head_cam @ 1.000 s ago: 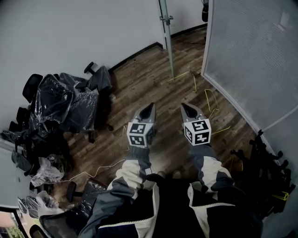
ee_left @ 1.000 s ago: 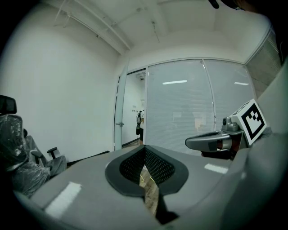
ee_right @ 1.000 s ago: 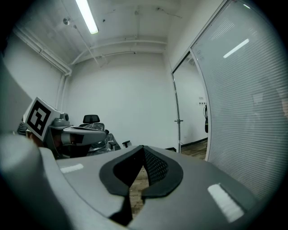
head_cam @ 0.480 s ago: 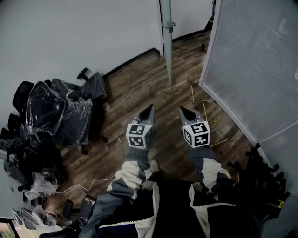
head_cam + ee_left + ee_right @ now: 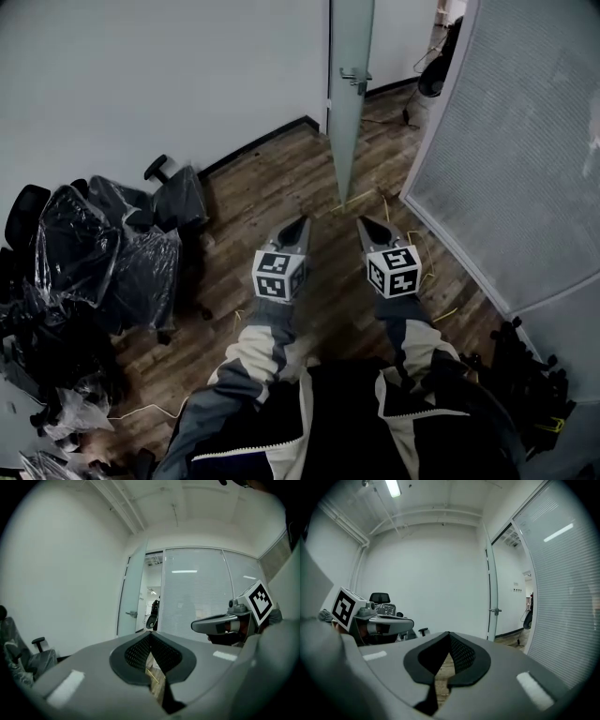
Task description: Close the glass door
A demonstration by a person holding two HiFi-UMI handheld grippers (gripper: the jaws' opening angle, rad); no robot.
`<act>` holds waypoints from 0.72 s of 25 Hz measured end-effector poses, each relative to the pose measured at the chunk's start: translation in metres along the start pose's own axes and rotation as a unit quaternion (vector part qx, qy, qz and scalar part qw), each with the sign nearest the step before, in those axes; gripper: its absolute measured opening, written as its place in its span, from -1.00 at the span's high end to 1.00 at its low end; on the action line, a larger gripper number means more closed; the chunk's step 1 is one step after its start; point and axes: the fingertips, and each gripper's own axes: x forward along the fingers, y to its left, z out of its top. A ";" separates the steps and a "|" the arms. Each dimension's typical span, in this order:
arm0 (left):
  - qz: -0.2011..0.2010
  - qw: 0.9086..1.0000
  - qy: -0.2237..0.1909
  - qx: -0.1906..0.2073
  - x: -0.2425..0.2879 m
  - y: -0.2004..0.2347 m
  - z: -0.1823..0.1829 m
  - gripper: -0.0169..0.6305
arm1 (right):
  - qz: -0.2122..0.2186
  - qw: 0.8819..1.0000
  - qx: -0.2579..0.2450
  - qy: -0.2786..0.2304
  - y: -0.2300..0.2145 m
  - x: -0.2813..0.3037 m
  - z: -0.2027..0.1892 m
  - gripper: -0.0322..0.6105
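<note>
Standing nearer than a second ago, the glass door (image 5: pixel 349 112) rises ahead of both jaw tips; left gripper (image 5: pixel 300 225) and right gripper (image 5: pixel 363 225) have jaws together, empty.

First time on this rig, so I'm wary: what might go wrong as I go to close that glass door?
Yellow cables lie on the floor near the glass door; a foot may catch on them. The left gripper and right gripper are shut and empty; pressed against smooth glass they may slip, so the handle looks the safer hold.
</note>
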 end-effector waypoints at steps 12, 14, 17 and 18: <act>0.011 1.000 0.029 0.001 0.090 0.073 -0.009 0.95 | 0.007 1.000 0.010 0.002 -0.052 0.107 0.011 0.89; 0.016 0.999 0.028 0.004 0.113 0.087 -0.007 0.95 | 0.013 1.000 0.011 0.002 -0.067 0.132 0.012 0.89; 0.025 0.999 0.026 0.006 0.154 0.111 0.001 0.95 | 0.025 1.000 0.012 0.005 -0.093 0.175 0.016 0.89; 0.028 0.999 0.026 0.005 0.169 0.119 0.005 0.95 | 0.030 0.999 0.010 0.006 -0.102 0.191 0.019 0.89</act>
